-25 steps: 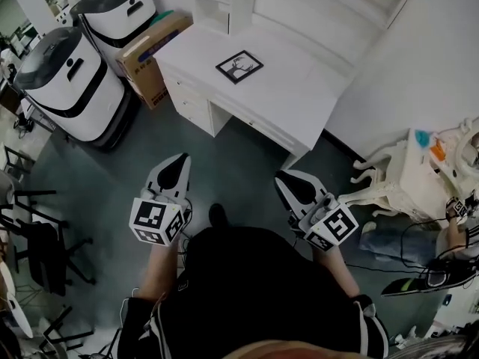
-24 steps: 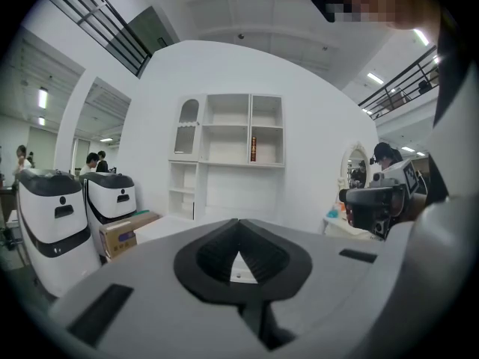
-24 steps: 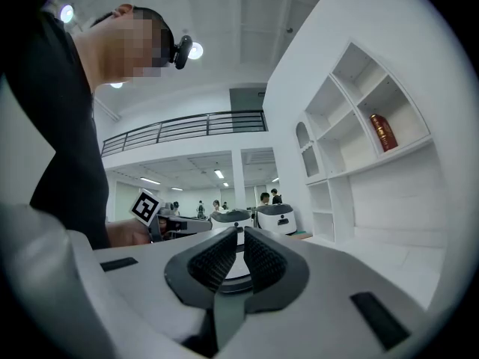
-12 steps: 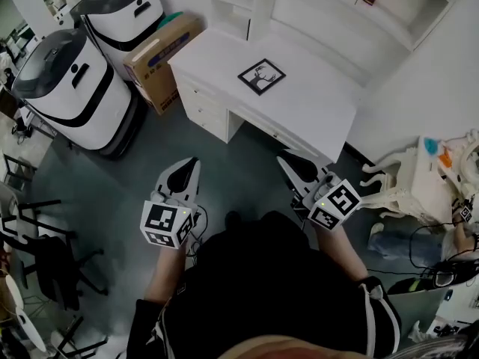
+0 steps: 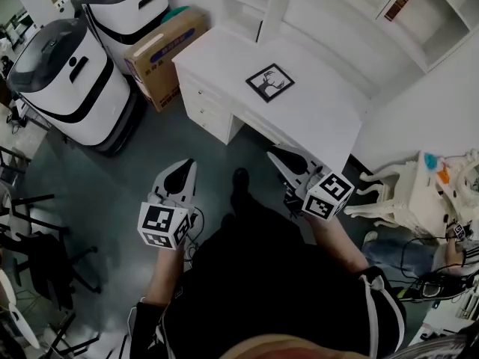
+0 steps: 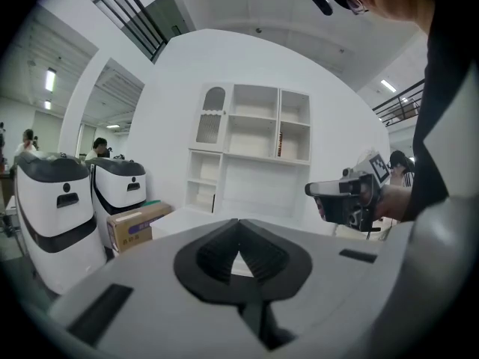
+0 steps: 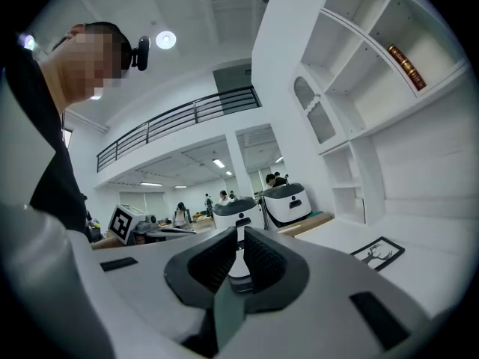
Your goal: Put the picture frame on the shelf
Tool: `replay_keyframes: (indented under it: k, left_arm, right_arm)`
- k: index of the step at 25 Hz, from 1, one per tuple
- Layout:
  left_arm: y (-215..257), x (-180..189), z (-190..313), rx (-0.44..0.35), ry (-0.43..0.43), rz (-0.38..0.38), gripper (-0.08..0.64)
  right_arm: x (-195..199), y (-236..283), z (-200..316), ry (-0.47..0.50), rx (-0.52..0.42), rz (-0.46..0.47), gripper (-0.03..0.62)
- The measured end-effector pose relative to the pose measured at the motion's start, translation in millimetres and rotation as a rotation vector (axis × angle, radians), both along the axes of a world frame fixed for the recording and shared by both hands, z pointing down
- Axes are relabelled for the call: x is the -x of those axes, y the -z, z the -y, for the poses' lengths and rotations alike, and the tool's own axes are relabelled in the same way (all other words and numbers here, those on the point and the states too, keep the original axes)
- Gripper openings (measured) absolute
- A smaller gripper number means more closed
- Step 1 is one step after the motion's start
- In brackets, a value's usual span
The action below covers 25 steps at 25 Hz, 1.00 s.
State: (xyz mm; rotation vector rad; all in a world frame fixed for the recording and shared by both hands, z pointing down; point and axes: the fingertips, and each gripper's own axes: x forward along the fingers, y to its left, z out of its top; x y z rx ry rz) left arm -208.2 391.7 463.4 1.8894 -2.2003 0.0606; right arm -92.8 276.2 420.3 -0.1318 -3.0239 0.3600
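Hanging low and pointed forward, the left tongs (image 5: 182,169) and right tongs (image 5: 283,159) are both closed on nothing, likely just carried for the approach, since the frame (image 5: 269,82) lies flat on the desk (image 5: 217,54) ahead of the right tongs, well apart. One frame, two tongs, one shelf (image 5: 430,32) beyond the frame — plus two white machines (image 5: 71,81) and one carton (image 5: 165,47) ahead-left of the left tongs.

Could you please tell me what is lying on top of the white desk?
The picture frame lies flat on the desk, with the shelf unit rising at its back. The desktop beneath the frame is covered.
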Motion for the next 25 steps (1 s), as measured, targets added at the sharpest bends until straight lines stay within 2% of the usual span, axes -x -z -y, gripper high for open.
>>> replay_keyframes:
  k: [5, 8, 17, 25]
  left_arm:
    - [-7.1, 19.9, 28.8, 0.015, 0.013, -0.025, 0.006]
    - [-6.8, 36.4, 59.8, 0.037, -0.010, -0.007, 0.006]
    - [13.3, 77.5, 195.8, 0.070, -0.127, 0.047, 0.006]
    - [11.0, 98.1, 296.6, 0.088, -0.214, 0.060, 0.006]
  right_arm:
    - [30.2, -7.8, 35.1, 0.015, 0.034, 0.009, 0.025]
    - [47.3, -10.4, 64.1, 0.005, 0.048, 0.018, 0.025]
    - [77.6, -26.7, 195.7, -0.123, 0.109, 0.028, 0.023]
    - [85.8, -53.2, 282.0, -0.217, 0.164, 0.002, 0.024]
